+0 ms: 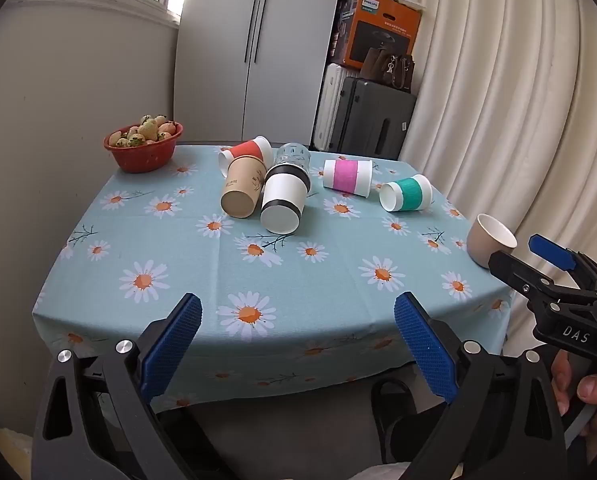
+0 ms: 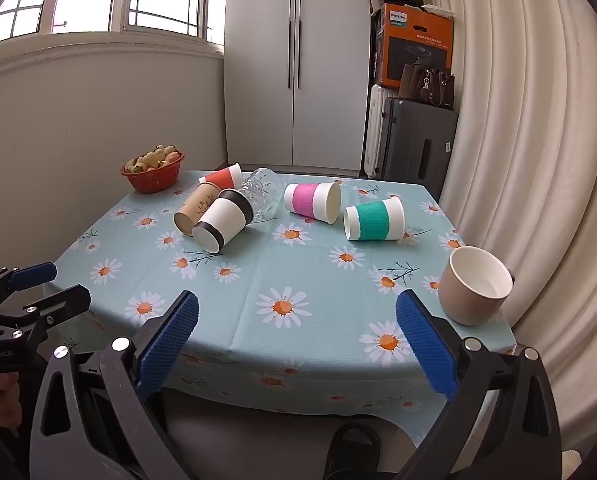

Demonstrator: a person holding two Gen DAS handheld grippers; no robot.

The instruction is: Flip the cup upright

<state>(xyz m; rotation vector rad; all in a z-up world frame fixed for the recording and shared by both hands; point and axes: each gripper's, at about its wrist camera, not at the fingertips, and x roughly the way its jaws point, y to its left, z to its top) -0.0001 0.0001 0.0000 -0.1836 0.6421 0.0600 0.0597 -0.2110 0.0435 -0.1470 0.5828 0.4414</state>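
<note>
My left gripper and right gripper both hang with jaws spread and nothing held, at the near table edge. Just beyond the right gripper's right finger, the beige cup already stands upright. Ahead, the green-banded cup, pink-banded cup, black-banded cup, kraft cup, red cup and glass tumbler lie on their sides, so I judge most flipping remains.

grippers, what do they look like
Both are black plastic frames with silver bolts and blue textured finger pads. The right gripper bears white "DAS" lettering; the left gripper has faint lettering too. Bare hands hold them.
</note>
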